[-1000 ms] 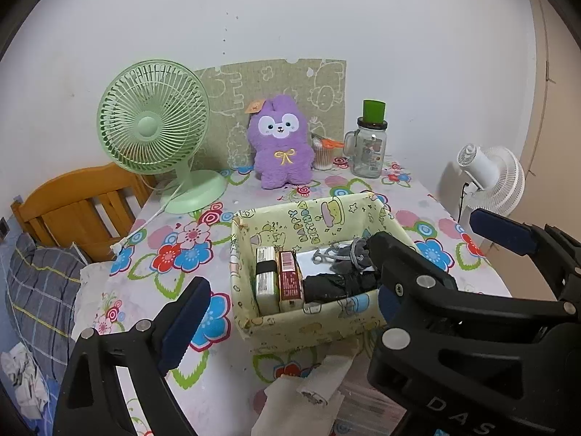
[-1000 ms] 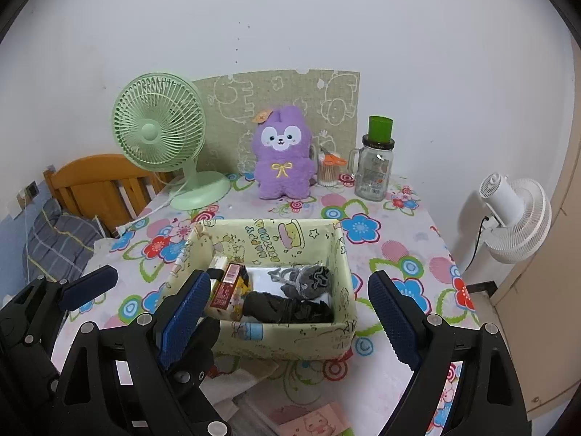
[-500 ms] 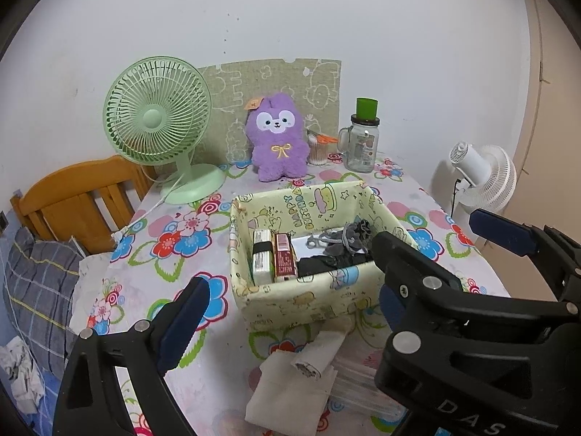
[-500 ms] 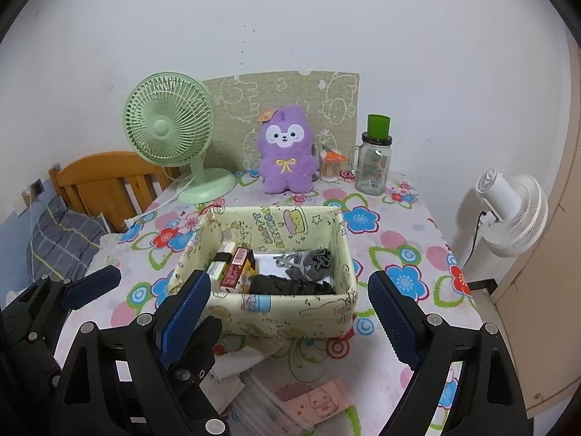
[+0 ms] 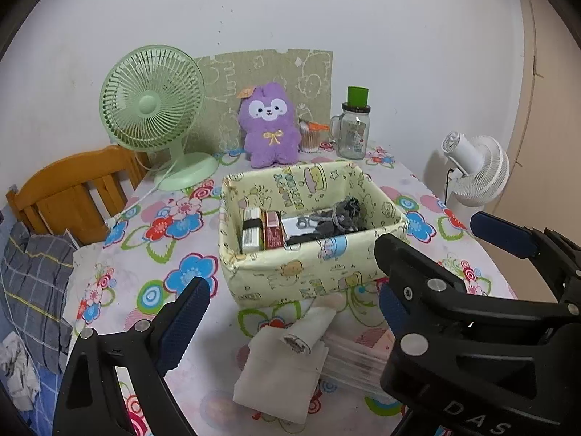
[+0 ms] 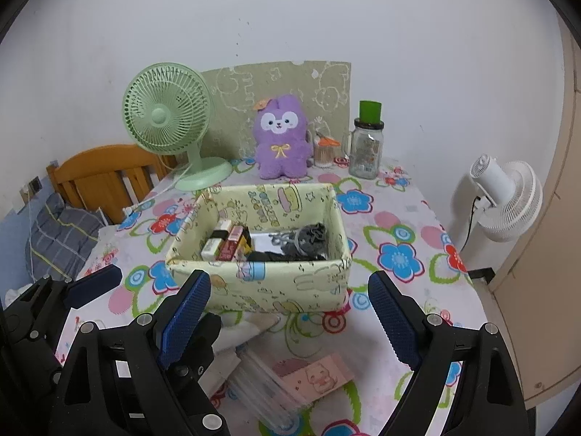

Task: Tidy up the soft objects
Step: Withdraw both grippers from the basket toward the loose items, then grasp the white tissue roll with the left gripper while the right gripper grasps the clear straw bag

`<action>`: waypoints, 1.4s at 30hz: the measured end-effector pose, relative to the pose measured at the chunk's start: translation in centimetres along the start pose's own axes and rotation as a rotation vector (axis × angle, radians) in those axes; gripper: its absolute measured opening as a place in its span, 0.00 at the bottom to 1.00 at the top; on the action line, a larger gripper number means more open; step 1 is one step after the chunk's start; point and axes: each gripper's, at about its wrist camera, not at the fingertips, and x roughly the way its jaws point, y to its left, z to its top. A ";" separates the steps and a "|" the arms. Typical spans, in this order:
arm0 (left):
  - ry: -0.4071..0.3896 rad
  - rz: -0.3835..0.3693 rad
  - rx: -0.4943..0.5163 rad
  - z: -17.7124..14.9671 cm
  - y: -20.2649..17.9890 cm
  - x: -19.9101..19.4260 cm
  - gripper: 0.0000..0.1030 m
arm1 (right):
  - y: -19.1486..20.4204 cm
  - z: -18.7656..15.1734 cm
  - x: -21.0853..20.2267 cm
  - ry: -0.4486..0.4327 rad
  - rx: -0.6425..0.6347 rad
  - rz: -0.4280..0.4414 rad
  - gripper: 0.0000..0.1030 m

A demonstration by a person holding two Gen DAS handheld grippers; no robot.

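A pale yellow fabric box (image 5: 308,276) (image 6: 290,287) stands mid-table and holds small cartons, a black bundle and a grey drawstring pouch (image 5: 345,214) (image 6: 308,236). A purple plush toy (image 5: 270,127) (image 6: 281,138) sits upright at the back. A folded white cloth with a roll on it (image 5: 287,359) lies in front of the box beside a clear plastic pack (image 6: 268,388). My left gripper (image 5: 290,312) is open and empty, near the front edge. My right gripper (image 6: 290,312) is open and empty, just right of the left one.
A green desk fan (image 5: 152,109) (image 6: 167,120) stands back left. A glass jar with a green lid (image 5: 354,127) (image 6: 366,141) stands back right. A wooden chair (image 5: 72,189) is at the left edge. A white fan (image 5: 475,167) (image 6: 504,196) stands off the right side.
Both grippers have pulled back from the box toward the table's front edge. The white cloth and the plastic pack have come into view. Both grippers stay open.
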 end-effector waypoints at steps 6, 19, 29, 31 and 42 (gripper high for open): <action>0.019 -0.017 0.003 -1.0 -0.2 0.6 0.92 | -0.1 -1.1 0.5 0.023 0.007 -0.013 0.88; 0.082 -0.013 -0.015 -3.1 0.3 3.5 0.78 | -0.3 -3.4 3.1 0.092 0.016 -0.021 0.88; 0.123 -0.024 0.008 -3.9 -0.1 6.2 0.73 | -0.7 -4.5 5.5 0.135 0.013 -0.031 0.88; 0.135 -0.024 0.009 -4.0 -0.2 6.9 0.71 | -0.8 -4.6 6.0 0.145 0.013 -0.032 0.88; 0.172 -0.042 0.028 -4.0 -1.0 9.4 0.61 | -2.1 -4.9 8.2 0.183 0.037 -0.041 0.88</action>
